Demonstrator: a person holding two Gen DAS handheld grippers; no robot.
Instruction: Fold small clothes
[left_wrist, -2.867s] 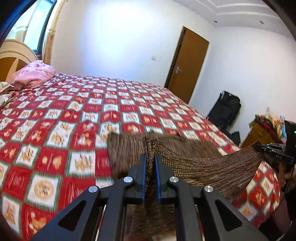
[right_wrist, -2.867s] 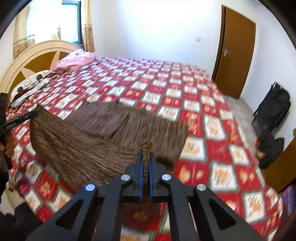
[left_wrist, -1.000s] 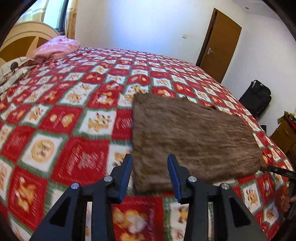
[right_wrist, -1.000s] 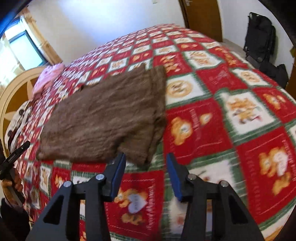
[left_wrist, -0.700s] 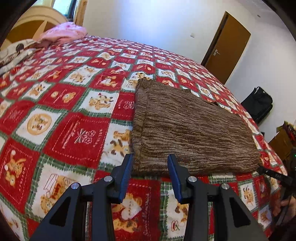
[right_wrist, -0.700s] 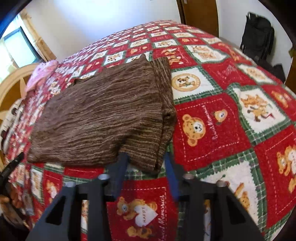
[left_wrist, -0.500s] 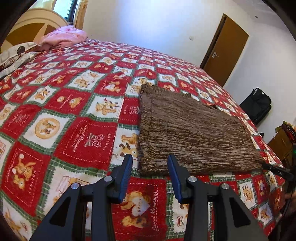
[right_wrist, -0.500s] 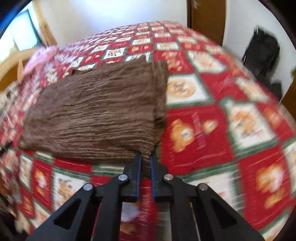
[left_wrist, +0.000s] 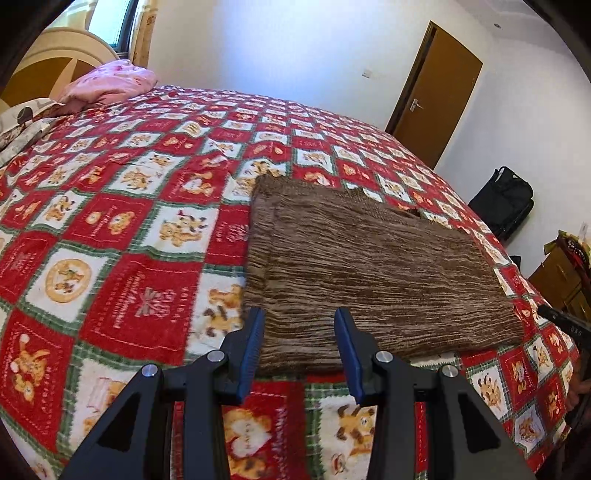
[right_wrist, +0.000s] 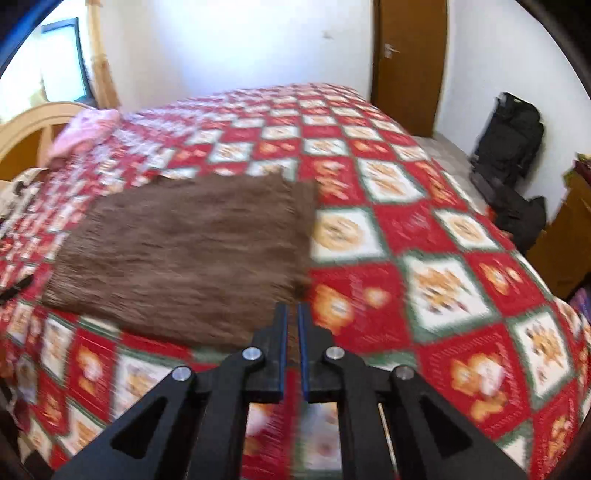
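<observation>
A brown knit garment (left_wrist: 369, 266) lies folded flat on the red-and-white checked bedspread (left_wrist: 110, 240). My left gripper (left_wrist: 299, 332) is open at its near left corner, and the cloth's edge lies between the blue pads untouched. In the blurred right wrist view the garment (right_wrist: 192, 251) spreads to the left. My right gripper (right_wrist: 291, 328) is shut at its near right corner, with brown cloth pinched between the pads. The right gripper's black tip (left_wrist: 565, 325) shows at the garment's far end in the left wrist view.
A pink pillow (left_wrist: 110, 81) and a wooden headboard (left_wrist: 48, 62) are at the bed's head. Past the bed stand a brown door (left_wrist: 436, 92), a black bag (left_wrist: 502, 201) on the floor and a wooden cabinet (left_wrist: 561, 273). The bed's near edge is just below both grippers.
After both grippers laid the garment down and opened, the right one closed on the near right corner and rose a little. The left one stays open in place.
</observation>
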